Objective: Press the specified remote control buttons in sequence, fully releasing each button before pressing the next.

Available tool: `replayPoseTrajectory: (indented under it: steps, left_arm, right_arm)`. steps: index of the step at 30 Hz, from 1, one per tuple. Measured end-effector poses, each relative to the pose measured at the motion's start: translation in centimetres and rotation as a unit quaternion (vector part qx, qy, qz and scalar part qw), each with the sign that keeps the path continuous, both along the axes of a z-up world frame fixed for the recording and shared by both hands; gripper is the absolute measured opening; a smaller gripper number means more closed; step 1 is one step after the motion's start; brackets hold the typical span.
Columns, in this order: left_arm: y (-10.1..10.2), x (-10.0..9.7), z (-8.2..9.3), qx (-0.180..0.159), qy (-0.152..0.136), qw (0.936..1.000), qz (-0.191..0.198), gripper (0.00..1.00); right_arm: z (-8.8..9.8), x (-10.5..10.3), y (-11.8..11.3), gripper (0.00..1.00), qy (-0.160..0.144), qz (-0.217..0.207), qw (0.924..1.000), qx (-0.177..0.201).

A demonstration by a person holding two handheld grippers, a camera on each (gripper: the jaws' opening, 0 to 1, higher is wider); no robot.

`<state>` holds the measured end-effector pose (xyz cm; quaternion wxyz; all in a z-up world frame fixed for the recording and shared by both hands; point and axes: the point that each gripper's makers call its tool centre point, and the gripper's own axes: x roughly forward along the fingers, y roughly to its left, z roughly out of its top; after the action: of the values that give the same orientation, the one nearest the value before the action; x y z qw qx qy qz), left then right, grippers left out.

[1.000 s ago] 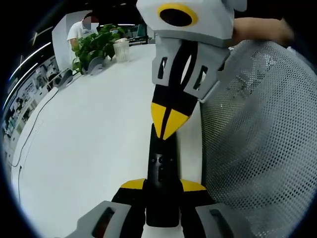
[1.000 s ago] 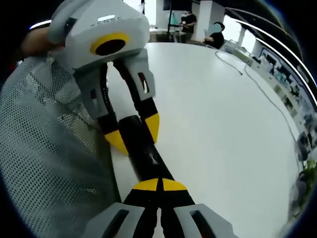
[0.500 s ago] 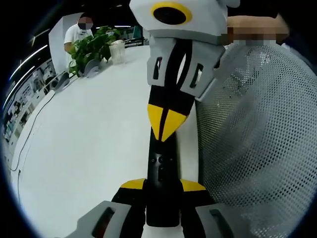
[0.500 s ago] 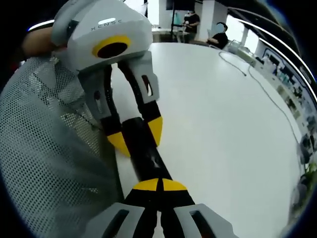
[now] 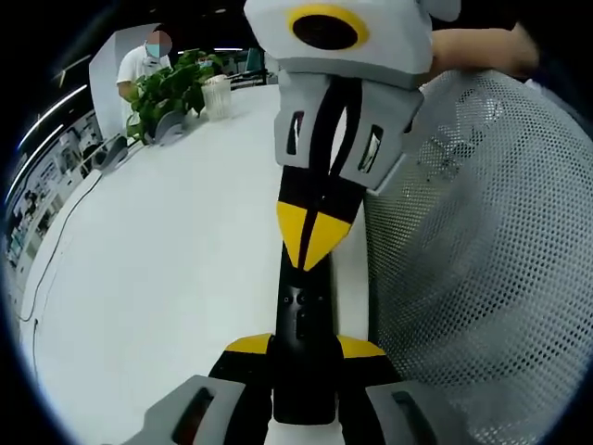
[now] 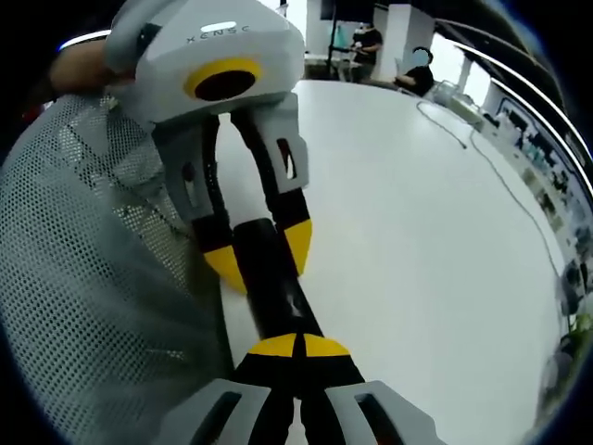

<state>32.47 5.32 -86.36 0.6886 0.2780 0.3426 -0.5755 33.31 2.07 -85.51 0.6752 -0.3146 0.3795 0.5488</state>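
remote pinched by the left tool, right tool tip on its buttons

the remote (image 5: 303, 320) was a slim black bar held out over the white desk (image 5: 167, 278), its near end gripped between the jaws of the left tool (image 5: 304, 350), which was clenched on it. in the right gripper view the same remote (image 6: 269, 278) ran from the left tool (image 6: 255, 250) toward the camera, with the left tool's yellow tips on either side of it. the right tool (image 5: 313, 243) came down from above with its jaws squeezed together into one yellow point, holding nothing, and that point sat on or just above the remote's face beyond the small buttons; whether it was actually pressing could not be told. in its own view the right tool (image 6: 298, 347) showed the same closed tips over the remote's nearer end.

the remote looked light, rigid and smooth-sided, likely to pivot or slip if pushed off-centre, so the hold across its narrow sides near one end seemed right, with the press best kept straight down. a grey mesh chair back (image 5: 482, 278) stood just beside the desk edge, and a plant (image 5: 171, 88) sat far off
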Motion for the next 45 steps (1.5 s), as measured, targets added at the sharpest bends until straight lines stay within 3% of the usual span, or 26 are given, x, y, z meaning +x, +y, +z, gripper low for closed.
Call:
replayPoseTrajectory:
  steps: [17, 25, 30, 34, 40, 45]
  left_arm:
    - [0.01, -0.01, 0.00, 0.000, 0.001, 1.0000, 0.001, 0.25]
    - [-0.01, -0.03, -0.02, 0.000, 0.000, 1.0000, 0.002, 0.25]
    - [-0.02, -0.02, -0.03, 0.000, 0.000, 1.0000, 0.002, 0.25]
    - [-0.02, -0.03, -0.02, 0.000, 0.001, 1.0000, 0.003, 0.25]
    - [-0.05, -0.07, -0.01, 0.000, 0.000, 1.0000, 0.001, 0.25]
    - [-0.15, -0.64, 0.00, 0.000, 0.000, 0.9996, -0.028, 0.25]
  right_arm:
    - [-0.06, 0.07, 0.03, 0.00, 0.008, -0.017, 0.9998, 0.008]
    - [-0.05, 0.01, 0.12, 0.00, -0.006, 0.002, 1.0000, 0.001]
    - [-0.03, 0.09, 0.14, 0.00, 0.001, -0.006, 1.0000, 0.005]
    - [-0.02, -0.16, 0.19, 0.00, -0.024, 0.028, 0.9992, -0.018]
    - [0.11, -0.01, 0.03, 0.00, 0.002, 0.007, 1.0000, -0.007]
    - [0.14, -0.65, 0.32, 0.00, 0.007, 0.022, 0.9997, -0.003]
